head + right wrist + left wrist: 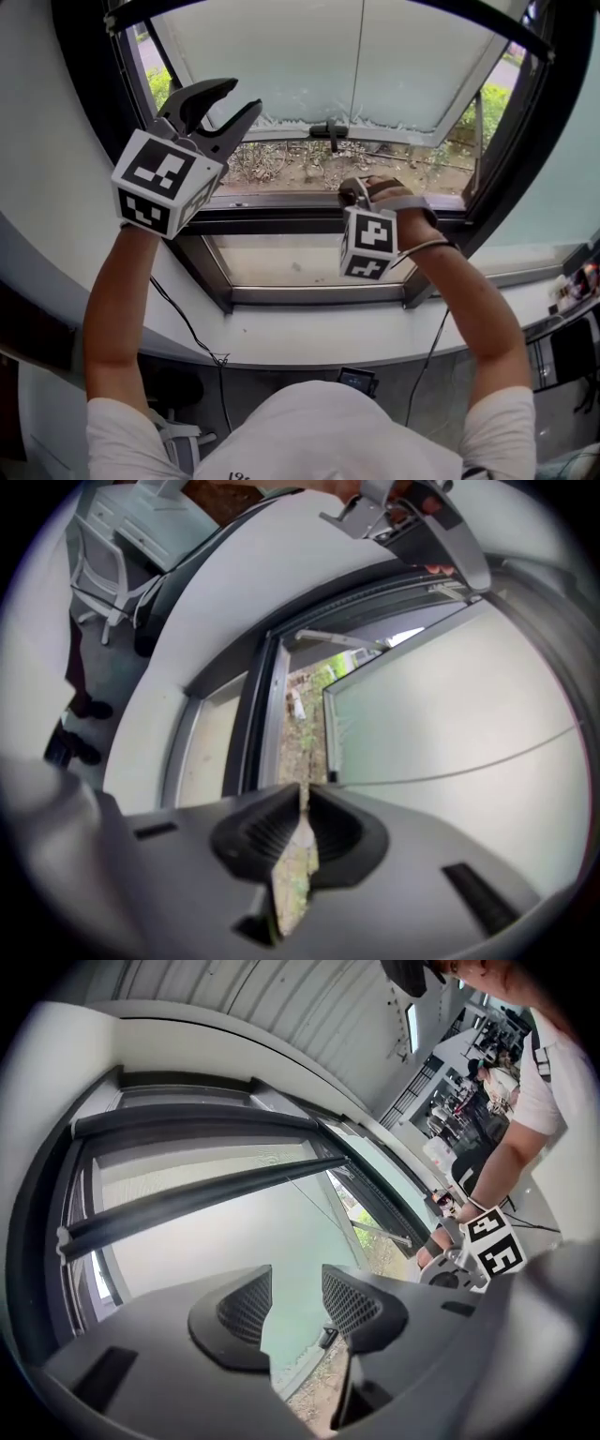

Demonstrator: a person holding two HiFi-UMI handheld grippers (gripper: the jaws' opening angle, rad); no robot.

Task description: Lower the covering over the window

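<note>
A pale roller blind point(309, 66) covers the upper part of the window, and its bottom rail carries a small dark handle point(329, 129). In front of it a thin cord point(360, 56) runs straight down. My right gripper point(355, 190) sits below the rail, over the dark window frame. In the right gripper view its jaws point(303, 789) are shut, and the taut cord point(469, 759) ends at their tips. My left gripper point(228, 105) is raised at the upper left, apart from the cord. It stands open point(296, 1283), with only the blind point(216, 1232) showing between the fingers.
The dark window frame point(281, 220) and a curved white sill point(309, 333) lie below the grippers. A black cable point(187, 328) hangs from the sill's left part. Outside are bare ground and green bushes point(487, 103). Desk clutter point(577, 281) sits at the far right.
</note>
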